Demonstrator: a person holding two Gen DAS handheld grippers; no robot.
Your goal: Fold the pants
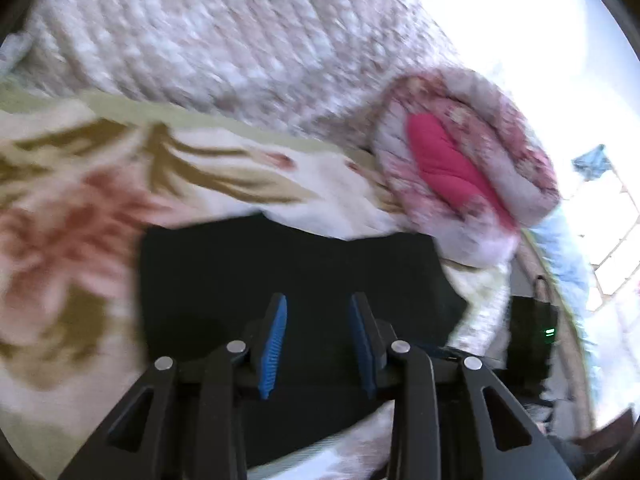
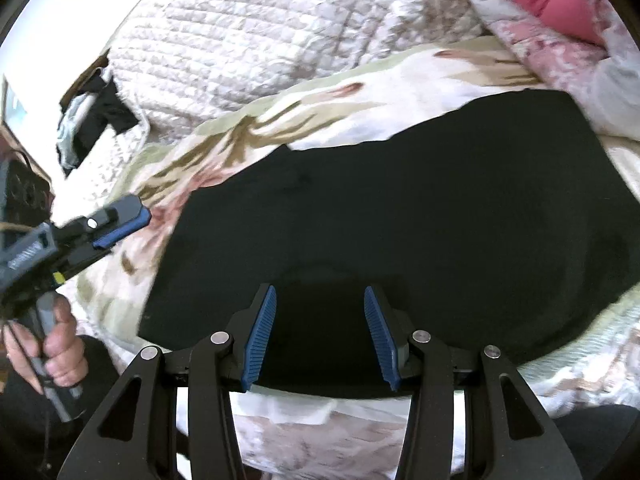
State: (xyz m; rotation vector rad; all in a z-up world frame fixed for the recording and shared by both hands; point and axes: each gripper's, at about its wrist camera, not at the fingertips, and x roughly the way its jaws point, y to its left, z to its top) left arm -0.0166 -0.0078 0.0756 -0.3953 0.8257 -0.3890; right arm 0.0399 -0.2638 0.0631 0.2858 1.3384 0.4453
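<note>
Right tongs [image 2: 320, 334] stand wide apart, empty, hovering over the near edge of the black pants [image 2: 392, 220]. Left tongs [image 1: 318, 346] are partly spread, also empty, above the same cloth. The pants lie flat, seemingly already folded, on a floral blanket [image 2: 256, 128] covering the bed. Best next: grip both near corners evenly, then fold across.

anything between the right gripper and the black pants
Nothing visible. The open right gripper hovers directly over the flat black fabric pants on the floral blanket; the left gripper is off to one side.
</note>
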